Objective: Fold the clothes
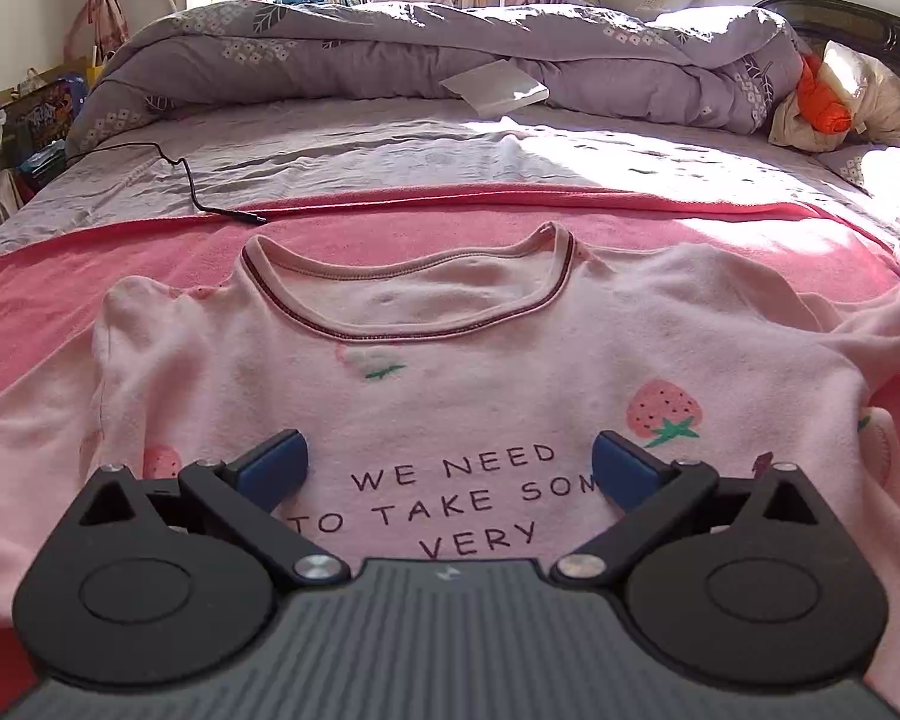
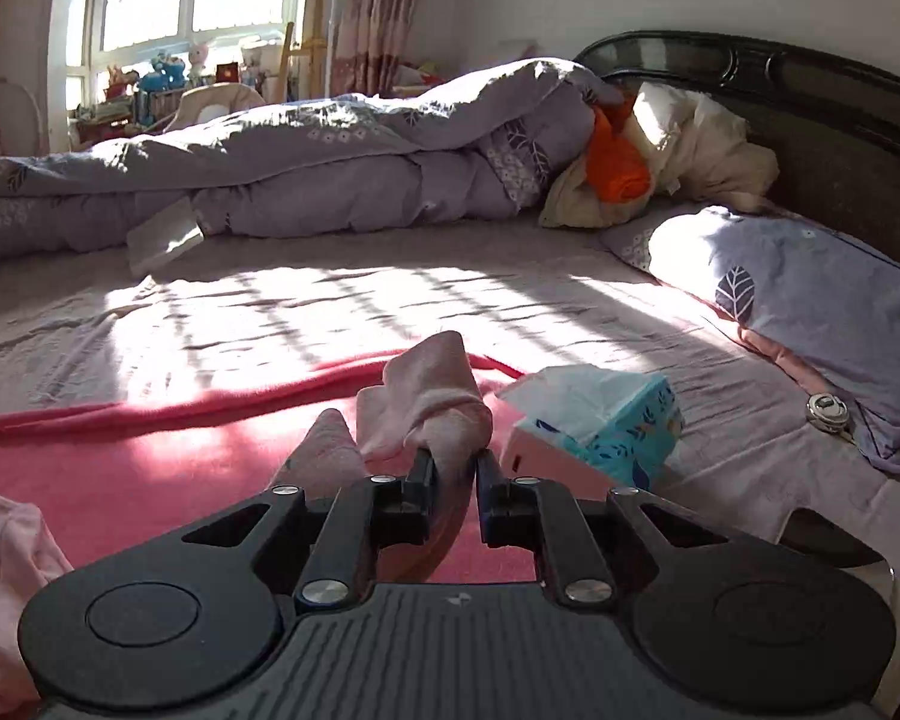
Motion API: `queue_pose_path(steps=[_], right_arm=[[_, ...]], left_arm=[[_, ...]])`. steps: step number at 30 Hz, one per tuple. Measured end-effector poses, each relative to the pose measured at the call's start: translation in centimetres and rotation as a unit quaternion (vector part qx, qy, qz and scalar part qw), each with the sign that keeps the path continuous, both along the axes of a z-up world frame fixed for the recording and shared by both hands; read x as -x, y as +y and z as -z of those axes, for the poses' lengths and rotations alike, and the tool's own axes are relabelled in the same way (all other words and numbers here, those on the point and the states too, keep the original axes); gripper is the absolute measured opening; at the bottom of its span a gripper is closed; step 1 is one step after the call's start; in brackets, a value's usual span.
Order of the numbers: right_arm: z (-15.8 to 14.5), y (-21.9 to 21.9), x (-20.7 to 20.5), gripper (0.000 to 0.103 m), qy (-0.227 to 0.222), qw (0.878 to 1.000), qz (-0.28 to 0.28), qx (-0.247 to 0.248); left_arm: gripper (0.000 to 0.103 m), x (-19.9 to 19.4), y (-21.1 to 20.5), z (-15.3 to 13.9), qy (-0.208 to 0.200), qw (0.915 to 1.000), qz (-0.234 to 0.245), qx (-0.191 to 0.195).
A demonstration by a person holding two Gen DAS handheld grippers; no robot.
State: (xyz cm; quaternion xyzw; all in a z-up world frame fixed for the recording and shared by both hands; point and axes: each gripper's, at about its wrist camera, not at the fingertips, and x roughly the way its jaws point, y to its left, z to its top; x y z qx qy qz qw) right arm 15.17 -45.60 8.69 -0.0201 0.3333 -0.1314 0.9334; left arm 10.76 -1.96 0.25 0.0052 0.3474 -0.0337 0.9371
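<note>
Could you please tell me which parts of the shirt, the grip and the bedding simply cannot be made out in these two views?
- Left wrist view: the pink shirt has its printed slogan cut off; the left gripper body hides the hem.
- Right wrist view: the right gripper pinches pink fabric; which part of the shirt it is cannot be told.
- Right wrist view: the small metal object beside the pillow is too small to identify.
</note>
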Motion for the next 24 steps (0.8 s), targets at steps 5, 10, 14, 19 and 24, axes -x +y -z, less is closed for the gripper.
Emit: queue_pose_path(steps=[5,10,14,19,24], right_arm=[[0.0,1.6,2.6,0.064,-0.036,0.999,-0.003,0.012],[-0.8,6.7,1.4,0.068,-0.040,0.985,-0.159,-0.056],[3.2,14.4,-3.6,0.064,0.030,0.969,-0.241,-0.048],[8.0,19.7,-4.7,0.056,0.064,0.954,-0.292,0.020],[7.7,19.6,-3.1,0.019,0.090,0.946,-0.310,-0.023]], left_arm=[[0.103,-0.2,-0.1,0.0,0.003,1.0000,0.001,-0.003],[0.103,-0.3,-0.1,0.1,0.004,1.0000,0.001,-0.004],[0.103,-0.1,0.0,0.1,0.004,1.0000,0.003,0.001],[0.103,-0.1,0.1,0.1,0.005,1.0000,0.003,0.001],[0.103,-0.1,0.1,0.1,0.004,1.0000,0.003,0.000]])
